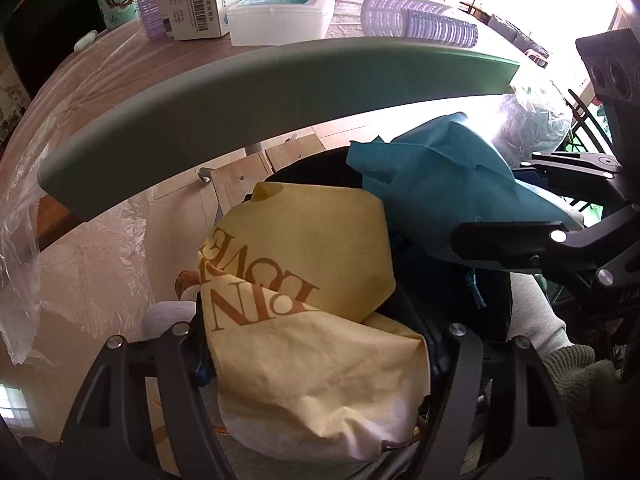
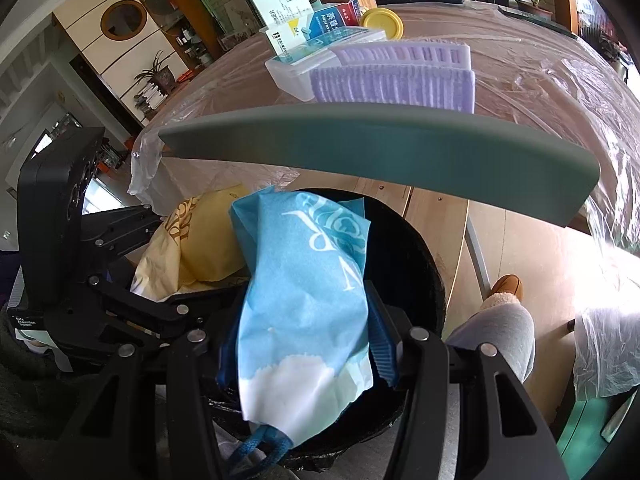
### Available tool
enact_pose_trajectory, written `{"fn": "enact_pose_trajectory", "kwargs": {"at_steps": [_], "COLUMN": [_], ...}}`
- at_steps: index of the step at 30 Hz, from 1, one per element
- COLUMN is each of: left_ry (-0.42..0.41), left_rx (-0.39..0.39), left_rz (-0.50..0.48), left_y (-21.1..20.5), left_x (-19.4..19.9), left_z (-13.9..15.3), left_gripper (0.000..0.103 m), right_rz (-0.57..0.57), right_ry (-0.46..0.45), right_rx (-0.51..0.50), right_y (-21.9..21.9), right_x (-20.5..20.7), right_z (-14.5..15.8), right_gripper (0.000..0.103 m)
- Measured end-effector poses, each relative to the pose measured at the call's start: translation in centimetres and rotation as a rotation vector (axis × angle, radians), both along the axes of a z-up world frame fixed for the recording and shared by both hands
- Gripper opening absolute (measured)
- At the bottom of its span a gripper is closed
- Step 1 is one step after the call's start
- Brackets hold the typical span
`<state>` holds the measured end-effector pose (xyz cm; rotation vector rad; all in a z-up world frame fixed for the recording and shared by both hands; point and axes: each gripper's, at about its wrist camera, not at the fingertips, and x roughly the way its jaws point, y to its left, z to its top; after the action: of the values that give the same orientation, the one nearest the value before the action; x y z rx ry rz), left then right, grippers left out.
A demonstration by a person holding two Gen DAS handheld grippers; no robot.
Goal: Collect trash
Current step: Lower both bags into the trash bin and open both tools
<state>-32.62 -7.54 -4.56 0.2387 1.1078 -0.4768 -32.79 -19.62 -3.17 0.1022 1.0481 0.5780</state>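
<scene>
My left gripper (image 1: 316,320) is shut on a crumpled yellow paper bag (image 1: 304,304) with brown lettering. My right gripper (image 2: 304,320) is shut on a crumpled blue paper bag (image 2: 308,292) with white lettering and a blue cord handle. Both bags hang over the dark opening of a black bin (image 2: 412,264) below the table edge. The blue bag also shows in the left wrist view (image 1: 436,196), and the yellow bag in the right wrist view (image 2: 200,240). The bags sit side by side, nearly touching.
A grey-green table edge strip (image 1: 280,104) runs just above the bin. On the plastic-covered table (image 2: 520,80) stand purple hair rollers (image 1: 420,20), a clear plastic box (image 1: 280,16), medicine boxes (image 1: 196,8) and a yellow lid (image 2: 382,22). A person's leg and slipper (image 2: 506,288) are at the right.
</scene>
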Motion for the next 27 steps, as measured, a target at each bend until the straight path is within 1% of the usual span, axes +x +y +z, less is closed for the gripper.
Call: {"fn": "enact_pose_trajectory", "kwargs": {"at_steps": [7,27], "left_ry": [0.003,0.017], "left_rx": [0.008,0.026], "left_rz": [-0.002,-0.008], "left_y": [0.0,-0.6], "left_x": [0.3,0.4], "left_z": [-0.3,-1.2], "left_gripper": [0.073,0.073], "right_rz": [0.001,0.010], "right_ry": [0.004,0.016], "right_rx": [-0.008,-0.030], "right_y": [1.1,1.5], "right_x": [0.5,0.7], "right_z": [-0.3,-0.8], "right_gripper": [0.053,0.053]}}
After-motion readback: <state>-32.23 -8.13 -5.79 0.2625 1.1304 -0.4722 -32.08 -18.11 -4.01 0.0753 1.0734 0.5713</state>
